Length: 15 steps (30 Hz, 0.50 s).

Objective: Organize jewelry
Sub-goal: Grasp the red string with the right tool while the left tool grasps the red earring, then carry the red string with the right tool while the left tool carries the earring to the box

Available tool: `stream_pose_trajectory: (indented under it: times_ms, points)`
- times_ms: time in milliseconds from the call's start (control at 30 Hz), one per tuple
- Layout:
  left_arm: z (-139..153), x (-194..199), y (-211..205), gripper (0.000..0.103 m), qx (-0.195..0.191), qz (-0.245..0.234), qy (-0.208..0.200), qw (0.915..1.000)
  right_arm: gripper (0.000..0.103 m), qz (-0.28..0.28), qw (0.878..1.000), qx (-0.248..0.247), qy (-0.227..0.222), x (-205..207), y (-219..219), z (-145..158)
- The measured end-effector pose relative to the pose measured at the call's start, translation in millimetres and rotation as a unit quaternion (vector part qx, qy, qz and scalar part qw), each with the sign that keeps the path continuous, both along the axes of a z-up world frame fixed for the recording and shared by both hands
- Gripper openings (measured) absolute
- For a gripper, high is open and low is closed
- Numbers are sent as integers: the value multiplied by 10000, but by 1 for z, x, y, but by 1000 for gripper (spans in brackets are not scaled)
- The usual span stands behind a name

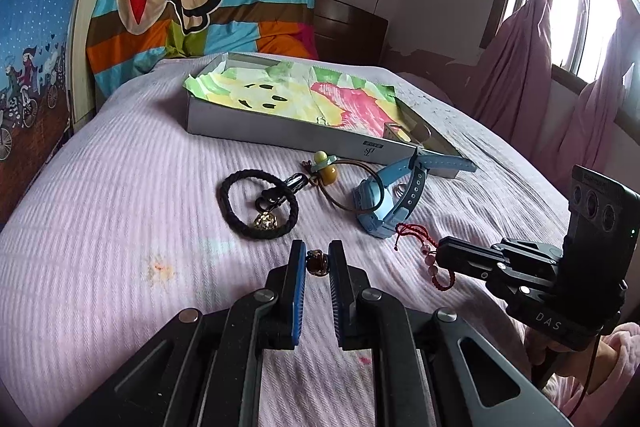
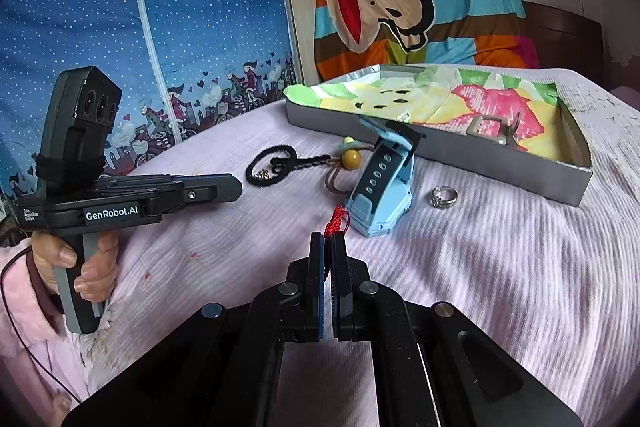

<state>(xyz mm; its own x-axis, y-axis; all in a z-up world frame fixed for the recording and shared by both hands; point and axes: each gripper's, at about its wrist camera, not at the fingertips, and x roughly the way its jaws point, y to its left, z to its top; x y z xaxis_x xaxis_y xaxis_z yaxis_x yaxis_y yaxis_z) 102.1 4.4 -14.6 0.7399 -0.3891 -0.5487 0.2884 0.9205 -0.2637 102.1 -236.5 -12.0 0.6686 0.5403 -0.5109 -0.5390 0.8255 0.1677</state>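
Bed (image 1: 100, 227): ribbed, pale lilac knit cover with a few small orange and pink stains; carries all items below.

Left gripper (image 1: 317, 259): black arms, blue ribbed pads; jaws narrow, with a small brown glassy bead (image 1: 318, 261) sitting between the tips. Whether the pads actually press it cannot be told.

Hair tie (image 1: 260, 203): black braided loop, lying flat ahead and left of the left jaws; a small gold charm (image 1: 265, 221) rests inside the ring.

Cord (image 1: 348, 187): thin brown leather loop carrying round yellow and amber beads (image 1: 326, 167), between the hair tie and the watch.

Watch (image 1: 380, 203): pale blue plastic, blocky case, strap with a row of holes; one strap end leans against the box wall.

Box (image 1: 280, 131): shallow grey cardboard tray, lined with crumpled paper printed in green, yellow and pink; stands beyond the loose items.

Bracelet (image 1: 430, 259): red knotted string with pinkish round beads, lying just below the watch.

Right gripper (image 2: 328, 247): same build as the left; jaws nearly shut on the red string, which runs up out of the tips toward the watch.

Ring (image 2: 443, 195): silver metal band, flat on the cover right of the watch, near the box.
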Motion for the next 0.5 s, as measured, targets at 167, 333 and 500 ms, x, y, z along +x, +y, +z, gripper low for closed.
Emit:
stream_pose_trajectory:
  times_ms: [167, 333, 500]
  points:
    - [16, 0, -13, 11, 120, 1, -221, 9997, 3, -21, 9993, 262, -268, -2, -3, 16]
    - [31, 10, -23, 11, 109, 69, -413, 9991, 3, -175, 9965, 533, -620, -3, -12, 38]
    - [47, 32, -31, 11, 90, 296, -547, 9980, 3, -599, 9905, 793, -950, 11, -31, 57]
